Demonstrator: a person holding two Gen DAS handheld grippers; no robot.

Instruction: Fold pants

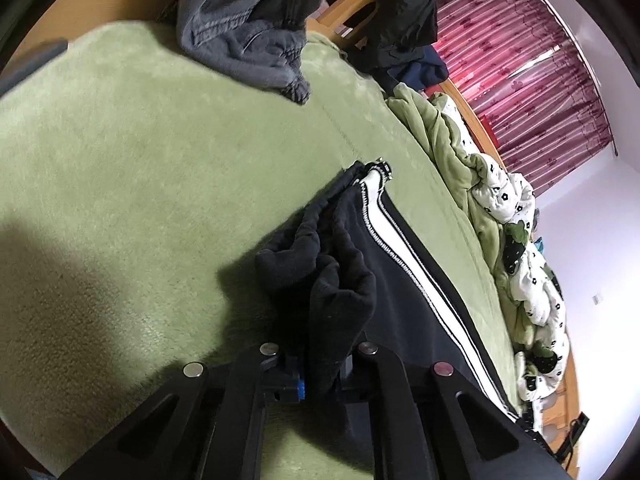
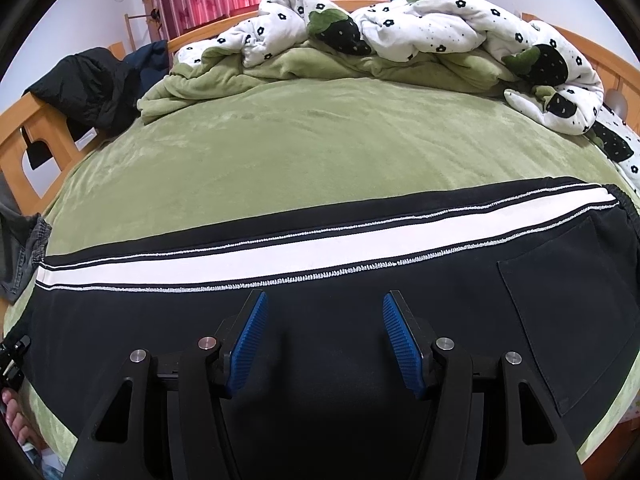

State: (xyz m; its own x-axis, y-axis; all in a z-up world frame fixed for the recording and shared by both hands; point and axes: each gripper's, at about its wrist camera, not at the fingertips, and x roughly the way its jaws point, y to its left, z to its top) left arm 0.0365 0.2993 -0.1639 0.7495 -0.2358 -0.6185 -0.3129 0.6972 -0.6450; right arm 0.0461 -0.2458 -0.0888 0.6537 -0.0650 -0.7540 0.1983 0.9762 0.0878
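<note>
My left gripper point(image 1: 320, 376) pinches the bunched end of the pants point(image 1: 400, 280), whose long striped axis runs away ahead of it on the green bed point(image 1: 140, 160); my right gripper point(image 2: 323, 344), fingers spread, hovers over mid-leg.

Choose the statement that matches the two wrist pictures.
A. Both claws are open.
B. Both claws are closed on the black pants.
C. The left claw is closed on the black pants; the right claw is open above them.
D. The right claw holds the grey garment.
C: the left claw pinches a bunched fold of the black pants, while the right claw stands open with nothing between its blue pads.
</note>
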